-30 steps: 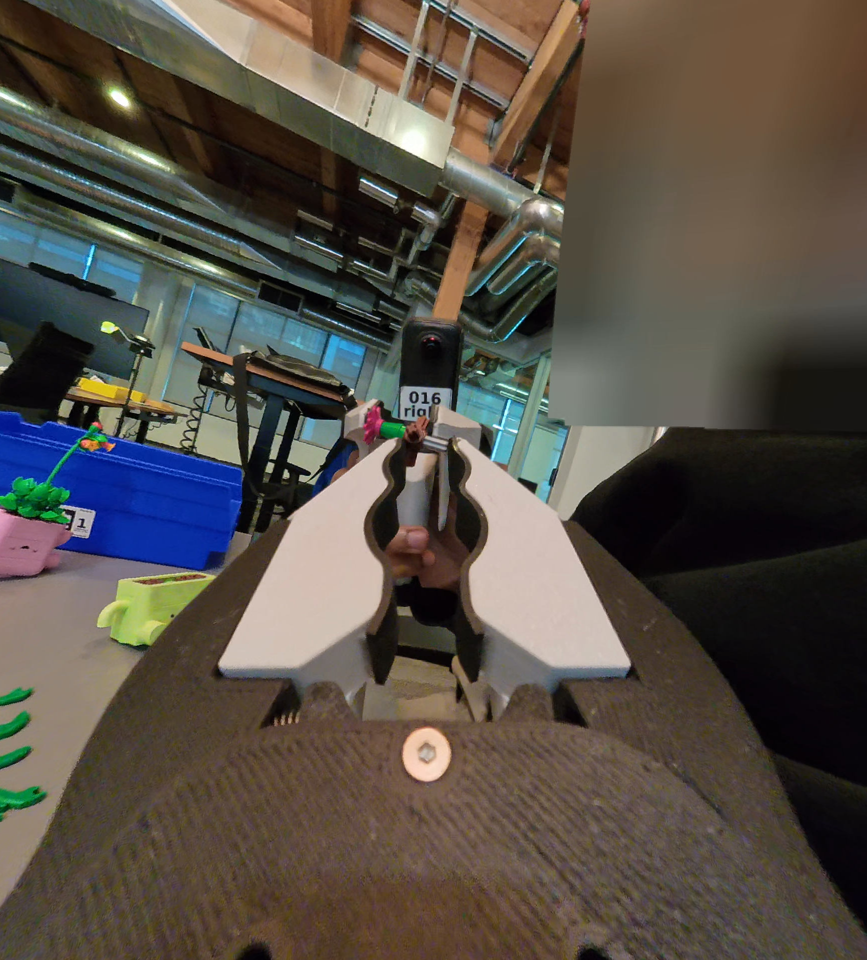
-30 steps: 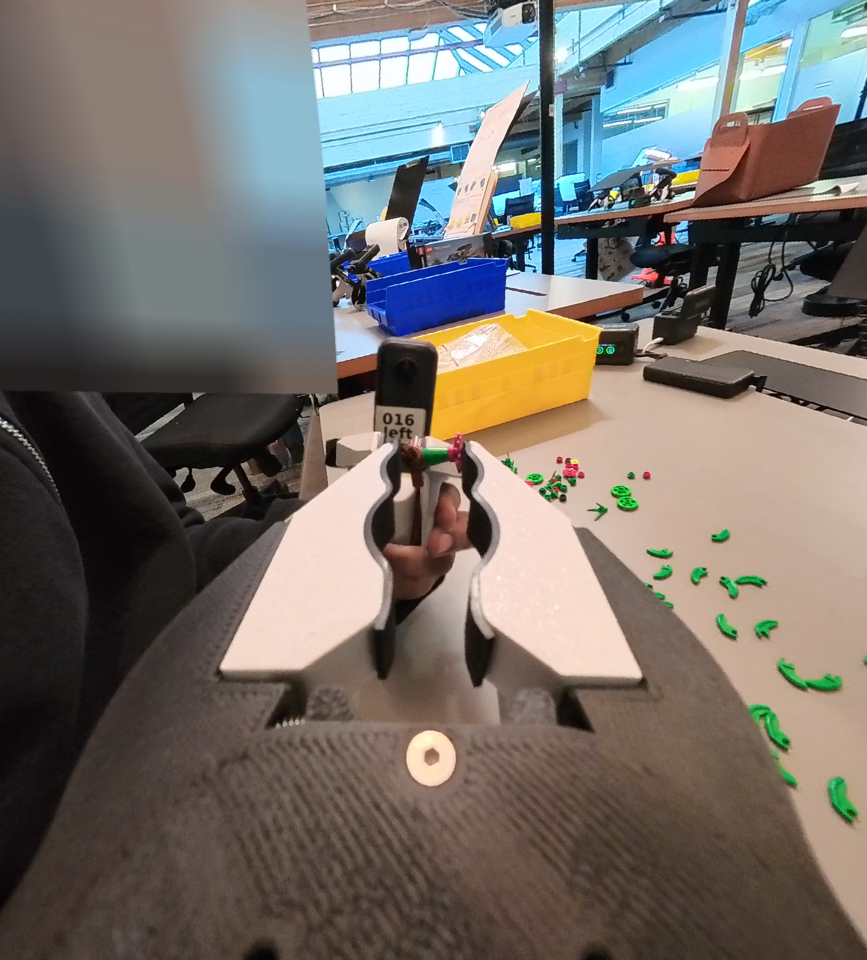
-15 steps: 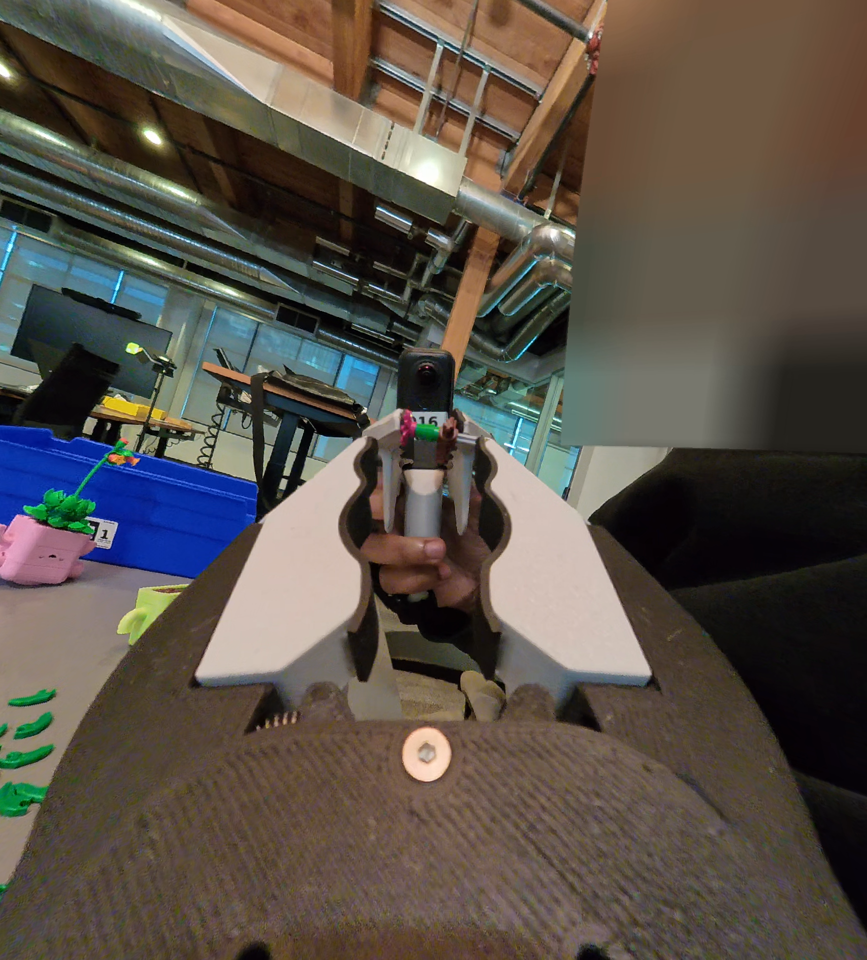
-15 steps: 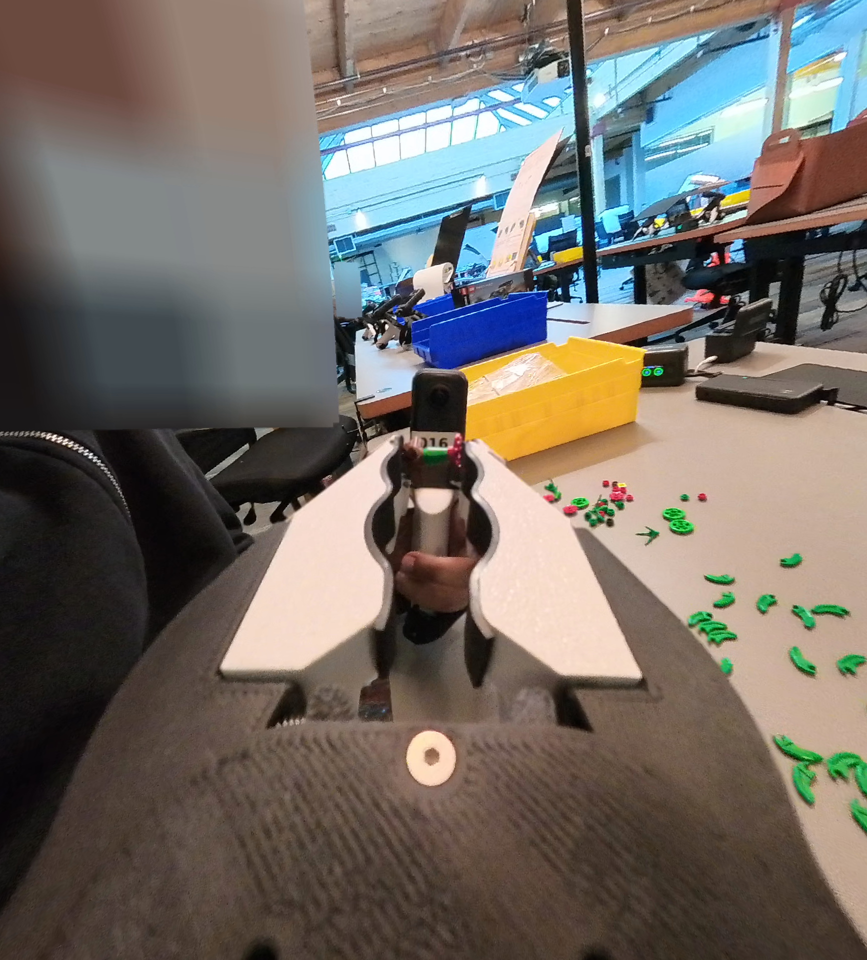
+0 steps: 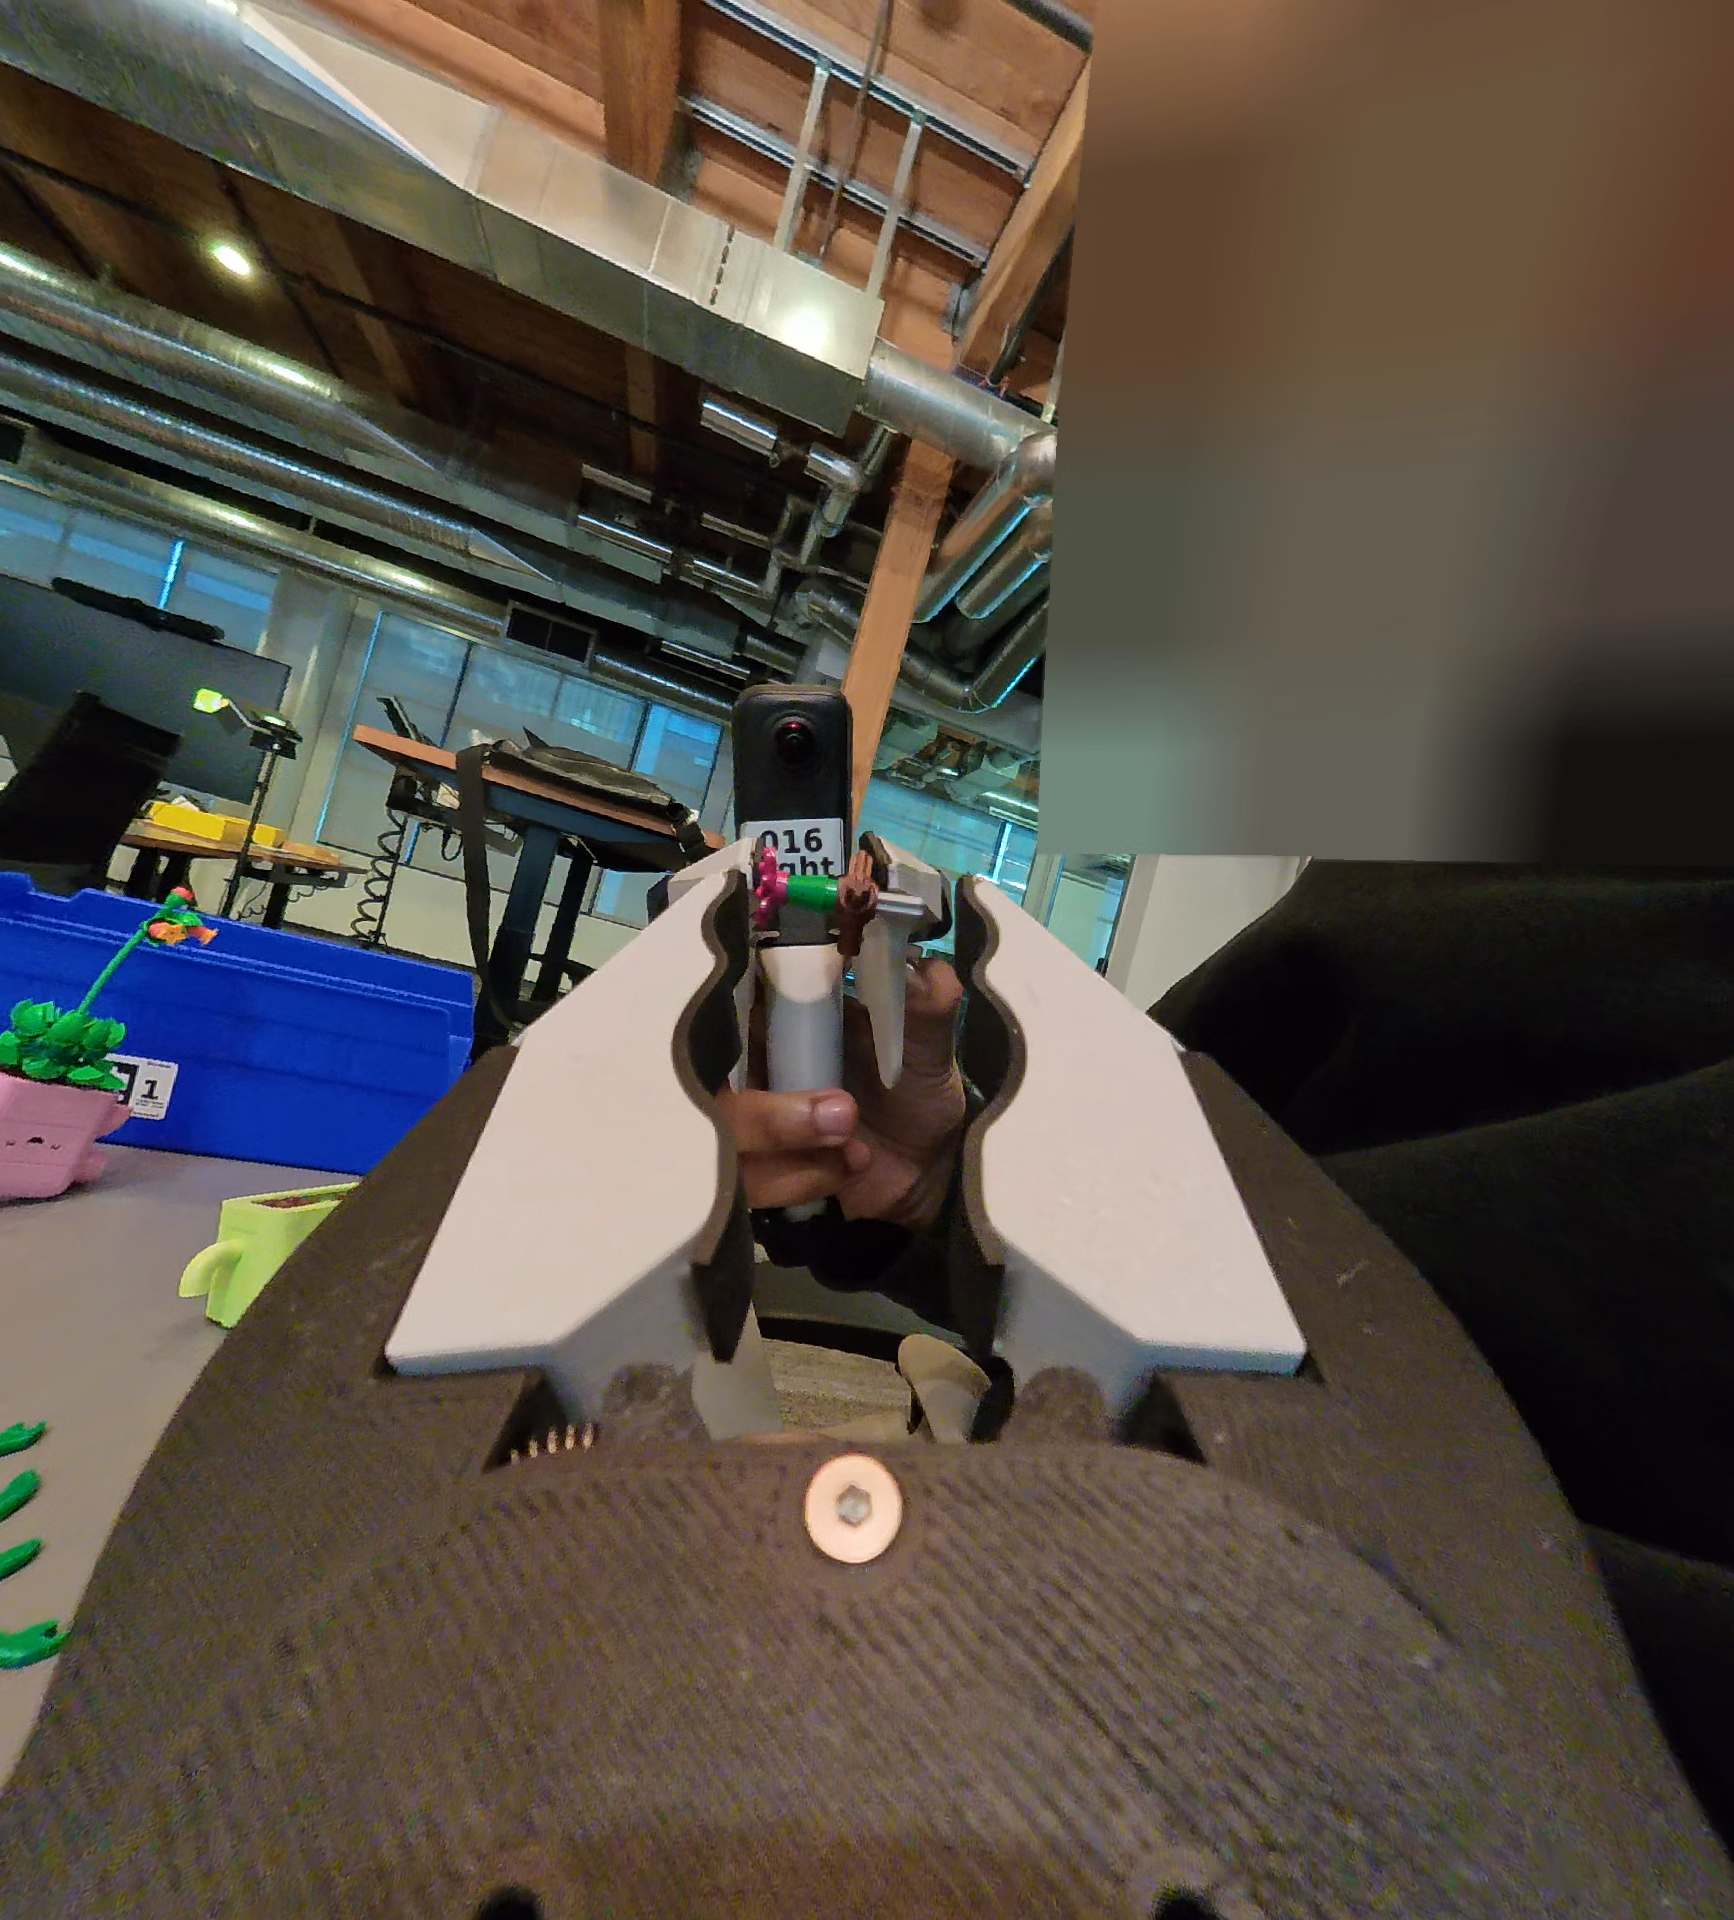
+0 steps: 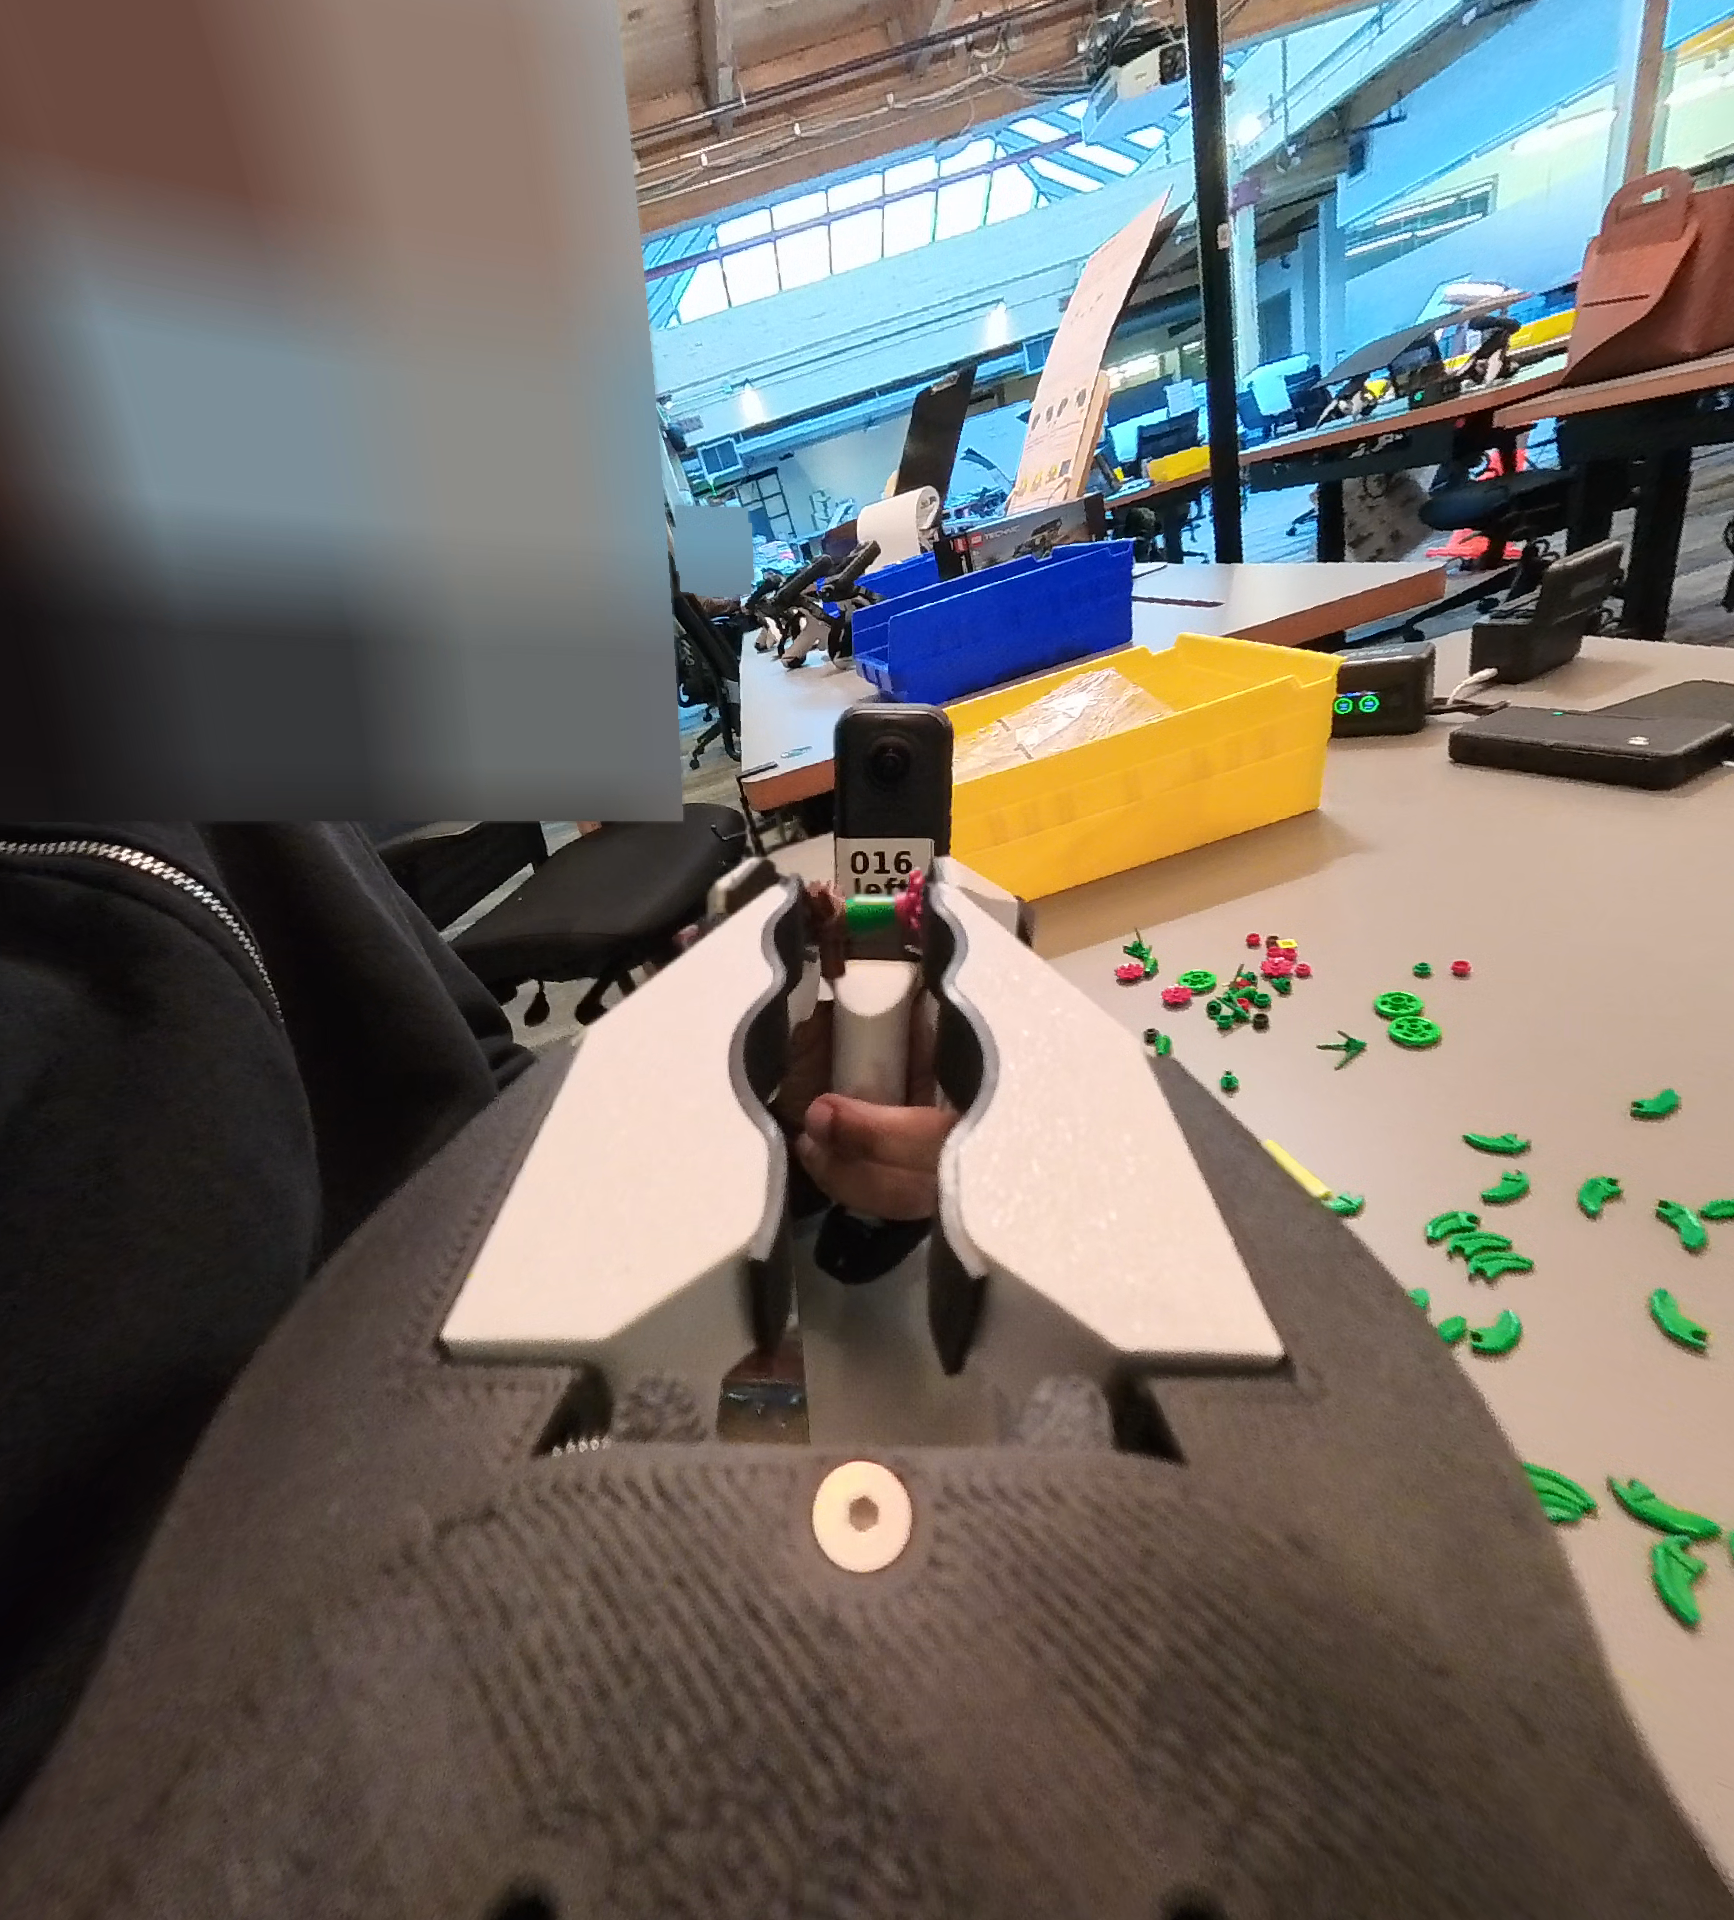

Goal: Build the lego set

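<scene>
A small flower piece (image 6: 868, 914), with a magenta bloom, a green stem and a brown end, lies crosswise between my right gripper's (image 6: 865, 909) fingertips, which are shut on it in the air. My left gripper (image 5: 852, 894) faces the right one head-on. Its jaws are open wider than the flower piece (image 5: 809, 890), and its bloom end is close to one fingertip. A pink pot model with a green plant (image 5: 6, 1132) and a lime-green pot (image 5: 260, 1236) stand on the table at the left. A hand (image 5: 821, 1132) holds the right gripper's handle.
Green leaf pieces (image 6: 1486, 1257) and small red and green parts (image 6: 1247, 987) lie scattered on the grey table (image 6: 1569, 1039). A yellow bin (image 6: 1133, 769) and black devices (image 6: 1590, 743) sit behind them. A blue bin (image 5: 219, 1018) stands behind the pots. The person's dark jacket (image 5: 1517, 1143) is close.
My left gripper's jaws have opened wider. The two grippers have lined up head-on, so the flower piece now sits between the left fingertips. The right gripper has kept its hold.
</scene>
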{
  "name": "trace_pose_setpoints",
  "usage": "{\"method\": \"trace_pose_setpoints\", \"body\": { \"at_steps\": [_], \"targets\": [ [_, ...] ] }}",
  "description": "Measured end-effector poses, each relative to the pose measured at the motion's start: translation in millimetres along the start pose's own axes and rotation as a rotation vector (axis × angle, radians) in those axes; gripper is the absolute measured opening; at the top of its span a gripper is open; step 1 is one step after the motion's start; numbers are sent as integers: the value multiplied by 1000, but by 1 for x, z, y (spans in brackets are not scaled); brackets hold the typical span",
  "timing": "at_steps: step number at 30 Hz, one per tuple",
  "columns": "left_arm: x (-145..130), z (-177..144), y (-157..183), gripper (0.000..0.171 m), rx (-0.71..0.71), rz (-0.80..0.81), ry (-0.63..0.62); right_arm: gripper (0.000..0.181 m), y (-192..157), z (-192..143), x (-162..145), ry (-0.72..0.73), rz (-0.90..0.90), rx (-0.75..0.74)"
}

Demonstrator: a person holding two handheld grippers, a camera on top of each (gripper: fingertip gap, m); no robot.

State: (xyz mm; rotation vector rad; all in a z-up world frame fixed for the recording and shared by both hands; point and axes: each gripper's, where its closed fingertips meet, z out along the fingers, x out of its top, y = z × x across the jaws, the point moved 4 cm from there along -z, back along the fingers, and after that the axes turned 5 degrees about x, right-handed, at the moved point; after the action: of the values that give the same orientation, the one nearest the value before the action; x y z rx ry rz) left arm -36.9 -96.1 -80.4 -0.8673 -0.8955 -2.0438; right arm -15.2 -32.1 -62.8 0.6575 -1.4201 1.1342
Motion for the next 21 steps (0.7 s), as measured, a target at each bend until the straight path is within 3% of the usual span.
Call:
{"method": "trace_pose_setpoints", "body": {
  "at_steps": [4, 10, 21],
  "targets": [
    [0, 0, -1, 37, 11, 9, -3, 20, 1, 1, 0, -2, -3, -8],
    [1, 0, -5, 20, 49, 22, 10, 20, 0, 2, -1, -5, -8, -7],
    [3, -1, -3, 19, 22, 4, 3, 20, -4, 3, -2, -4, -30, -6]
  ]
}}
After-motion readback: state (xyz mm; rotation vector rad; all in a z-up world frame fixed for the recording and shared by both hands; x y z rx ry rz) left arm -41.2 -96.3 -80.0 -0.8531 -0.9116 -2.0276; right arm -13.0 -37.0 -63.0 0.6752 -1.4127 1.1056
